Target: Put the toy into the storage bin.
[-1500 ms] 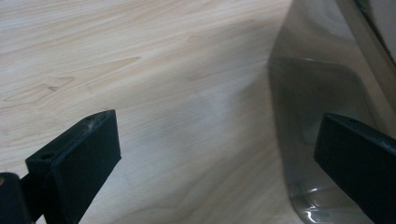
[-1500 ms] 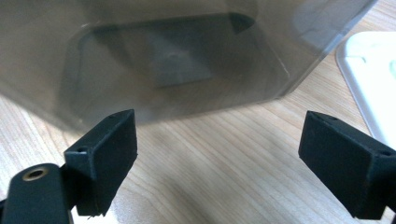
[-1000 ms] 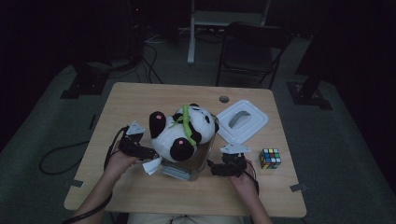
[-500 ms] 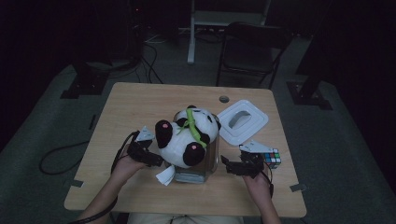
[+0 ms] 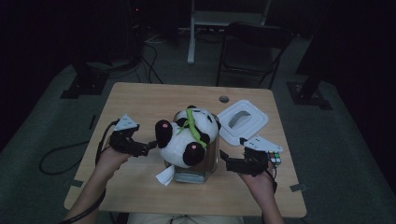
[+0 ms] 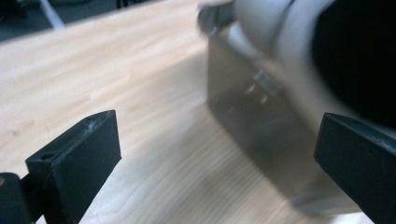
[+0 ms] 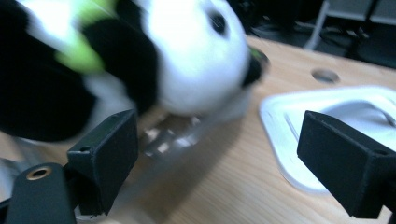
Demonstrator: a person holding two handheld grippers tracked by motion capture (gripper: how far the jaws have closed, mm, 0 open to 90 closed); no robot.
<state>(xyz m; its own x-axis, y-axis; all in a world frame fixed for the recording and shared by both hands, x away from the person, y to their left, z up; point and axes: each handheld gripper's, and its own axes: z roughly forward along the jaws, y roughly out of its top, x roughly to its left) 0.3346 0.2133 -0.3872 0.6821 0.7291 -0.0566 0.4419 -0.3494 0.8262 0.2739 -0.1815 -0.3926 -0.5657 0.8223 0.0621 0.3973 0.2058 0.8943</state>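
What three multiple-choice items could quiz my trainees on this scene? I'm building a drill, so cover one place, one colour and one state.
1. Where does the panda plush lie?
A. on top of the clear container
B. on the floor
C. on the chair

2. What colour is the lid right of the container?
A. red
B. white
C. green

3. How do the left hand-held gripper and the right hand-held gripper stand?
A. both open
B. both shut on the plush
C. one shut on the lid

Answers: 1 A, the plush sits over the container's mouth; 2 B, it shows white on the table; 3 A, each gripper view shows jaws wide apart.
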